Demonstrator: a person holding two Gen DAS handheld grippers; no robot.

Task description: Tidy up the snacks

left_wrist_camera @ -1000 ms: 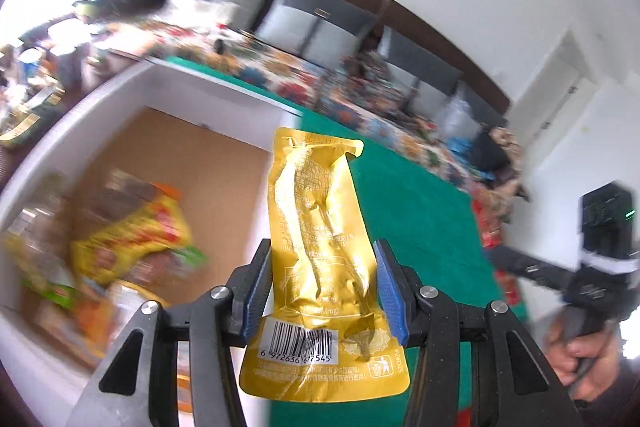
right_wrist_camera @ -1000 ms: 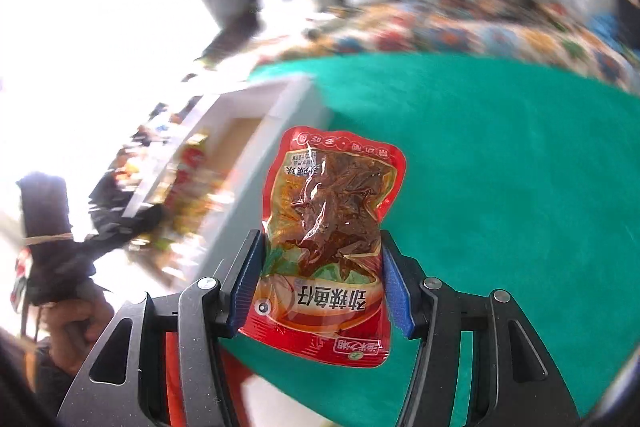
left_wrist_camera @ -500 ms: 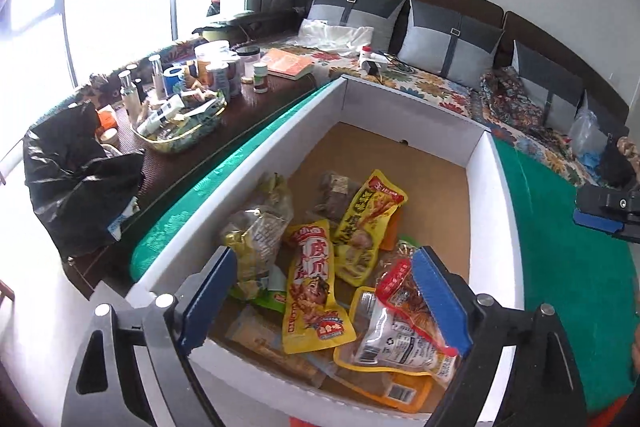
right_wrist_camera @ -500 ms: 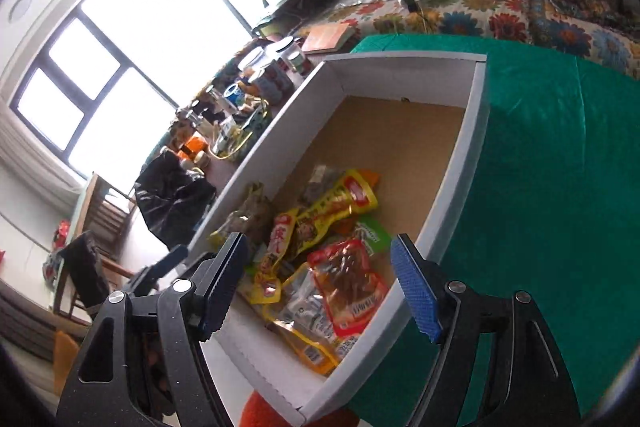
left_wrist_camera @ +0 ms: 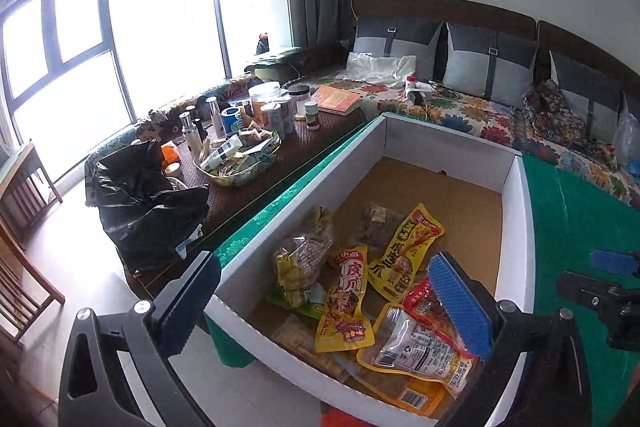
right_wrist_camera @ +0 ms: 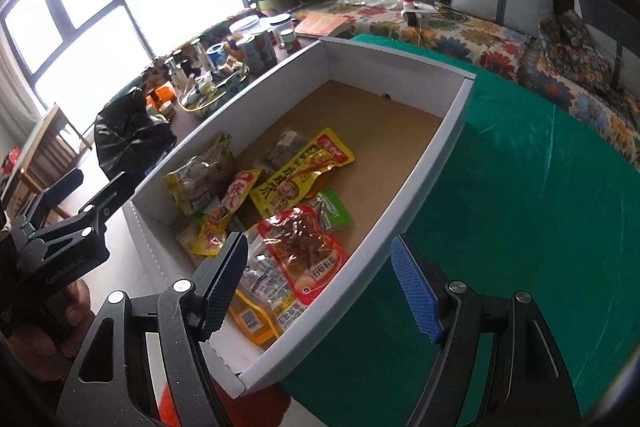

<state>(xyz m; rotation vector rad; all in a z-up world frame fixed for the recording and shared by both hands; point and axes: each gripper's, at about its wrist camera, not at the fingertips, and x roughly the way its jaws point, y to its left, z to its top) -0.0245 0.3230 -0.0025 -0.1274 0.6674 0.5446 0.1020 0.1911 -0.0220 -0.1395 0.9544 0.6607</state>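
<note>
A white cardboard box (left_wrist_camera: 516, 187) (right_wrist_camera: 448, 143) with a brown floor stands on the green cloth. Several snack packets lie piled at its near end: yellow packets (left_wrist_camera: 344, 303) (right_wrist_camera: 296, 175), a red packet of brown strips (right_wrist_camera: 308, 255) (left_wrist_camera: 428, 307), a silver and gold packet (left_wrist_camera: 416, 351) and a bagged snack (left_wrist_camera: 300, 259). My left gripper (left_wrist_camera: 324, 307) is open and empty above the box's near end. My right gripper (right_wrist_camera: 320, 287) is open and empty above the box's near right wall. Each gripper shows in the other's view, the left one (right_wrist_camera: 68, 227) and the right one (left_wrist_camera: 612, 291).
A green cloth (right_wrist_camera: 520, 187) covers the table right of the box. A dark side table (left_wrist_camera: 248, 155) left of the box holds bottles, jars, a tray and a black bag (left_wrist_camera: 140, 203). A floral sofa with grey cushions (left_wrist_camera: 488, 67) runs behind. Wooden chairs (left_wrist_camera: 24, 227) stand far left.
One second ago my left gripper held a gold packet and my right held the red packet. Both opened and the packets now lie in the box. Both grippers have drawn back slightly.
</note>
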